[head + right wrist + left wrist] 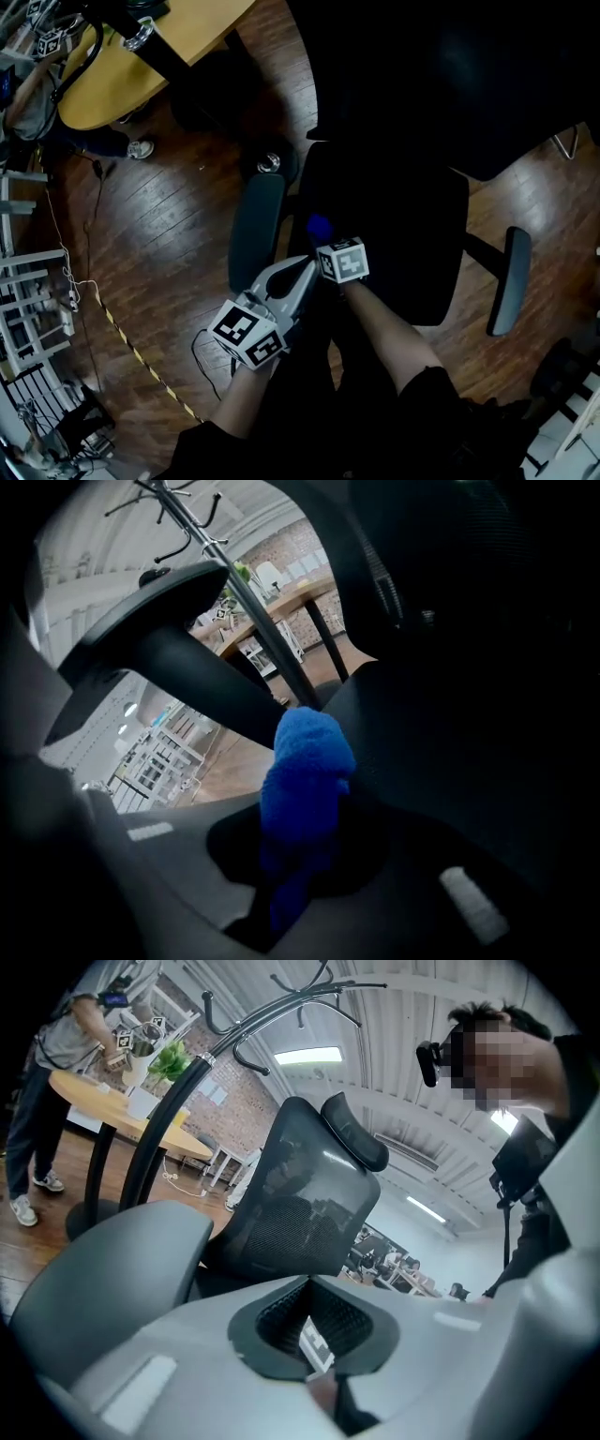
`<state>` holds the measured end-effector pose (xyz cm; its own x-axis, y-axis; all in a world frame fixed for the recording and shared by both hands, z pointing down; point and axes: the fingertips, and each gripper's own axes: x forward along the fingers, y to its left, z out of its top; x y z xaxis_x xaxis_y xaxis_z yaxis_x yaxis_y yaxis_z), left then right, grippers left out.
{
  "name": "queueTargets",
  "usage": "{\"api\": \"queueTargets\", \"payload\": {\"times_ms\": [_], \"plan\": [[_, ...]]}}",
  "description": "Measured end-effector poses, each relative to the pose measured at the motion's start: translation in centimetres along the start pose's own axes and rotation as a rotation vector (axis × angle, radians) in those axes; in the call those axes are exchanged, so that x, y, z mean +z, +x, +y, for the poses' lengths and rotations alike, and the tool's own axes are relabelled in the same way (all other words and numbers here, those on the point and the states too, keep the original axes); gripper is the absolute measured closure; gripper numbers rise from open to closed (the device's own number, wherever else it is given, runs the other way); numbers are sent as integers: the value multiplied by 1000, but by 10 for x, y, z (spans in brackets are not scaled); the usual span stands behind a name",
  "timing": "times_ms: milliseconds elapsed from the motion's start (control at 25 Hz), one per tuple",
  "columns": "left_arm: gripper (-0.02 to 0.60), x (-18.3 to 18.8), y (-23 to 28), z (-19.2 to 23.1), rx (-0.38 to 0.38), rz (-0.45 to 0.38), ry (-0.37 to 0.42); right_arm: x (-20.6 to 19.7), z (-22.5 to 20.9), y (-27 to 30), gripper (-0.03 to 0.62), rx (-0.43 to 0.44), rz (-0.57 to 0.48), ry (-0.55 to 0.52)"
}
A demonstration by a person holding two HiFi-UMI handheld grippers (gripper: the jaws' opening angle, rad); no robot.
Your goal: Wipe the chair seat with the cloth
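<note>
A black office chair fills the head view, its dark seat (403,225) between a grey left armrest (255,230) and a right armrest (514,279). My right gripper (322,240) is shut on a blue cloth (319,226) at the seat's near left corner. In the right gripper view the cloth (307,761) bulges out of the shut right gripper (309,803), with the seat (441,733) just behind. My left gripper (306,269) lies beside it, over the gap by the left armrest, jaws together and holding nothing. The left gripper view shows the left gripper (311,1283), the armrest (112,1260) and the mesh backrest (305,1194).
A round wooden table (178,42) with a person (37,89) beside it stands at the far left. White racks (28,300) line the left edge. A yellow-black cord (141,361) runs over the wooden floor. A coat stand (187,1082) rises beyond the armrest.
</note>
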<state>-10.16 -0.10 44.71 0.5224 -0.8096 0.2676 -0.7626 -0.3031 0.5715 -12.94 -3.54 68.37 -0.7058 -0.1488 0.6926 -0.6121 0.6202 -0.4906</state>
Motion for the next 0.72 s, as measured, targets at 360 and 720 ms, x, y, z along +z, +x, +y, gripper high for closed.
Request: {"api": "queueTargets", "payload": {"times_ms": [360,720], "plan": [[578,-4,2,1,-17,11,5,-21,-37,-21,554,-83,-42,-7],[578,-9,26,-11,-77,55,19,-75,-171,-126,554,-349,-35,125]]}}
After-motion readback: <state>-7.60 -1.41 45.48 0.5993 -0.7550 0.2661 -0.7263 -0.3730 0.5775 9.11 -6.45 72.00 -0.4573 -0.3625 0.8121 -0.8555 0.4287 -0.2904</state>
